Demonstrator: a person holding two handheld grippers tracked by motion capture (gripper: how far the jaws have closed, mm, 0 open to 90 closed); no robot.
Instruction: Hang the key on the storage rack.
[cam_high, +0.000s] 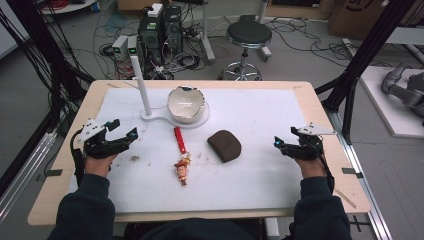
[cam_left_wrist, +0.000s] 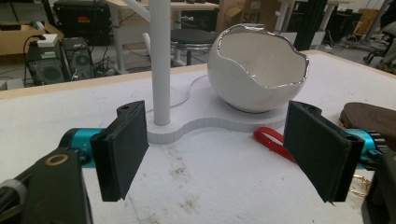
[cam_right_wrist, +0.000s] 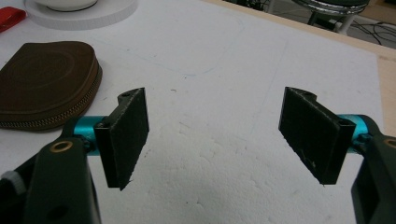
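Evidently nothing begun: left tongs (cam_high: 121, 129) and right tongs (cam_high: 278, 145) both spread, empty; keychain figure (cam_high: 182, 169), brown zip pouch (cam_high: 225, 145), eggshell bowl (cam_high: 186, 103) untouched on counter (cam_high: 260, 112).

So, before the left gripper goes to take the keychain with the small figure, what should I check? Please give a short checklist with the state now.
1. Left gripper open and empty: ok.
2. Right gripper open, held apart from the brown pouch: ok.
3. Keychain lies free on the white mat, touching nothing else: ok.
4. Way from left gripper to keychain free of things: ok.
5. Egg-shaped bowl sits on its white stand, behind the keychain: ok.
6. Whether the red strap is firmly joined to the figure: cannot tell.
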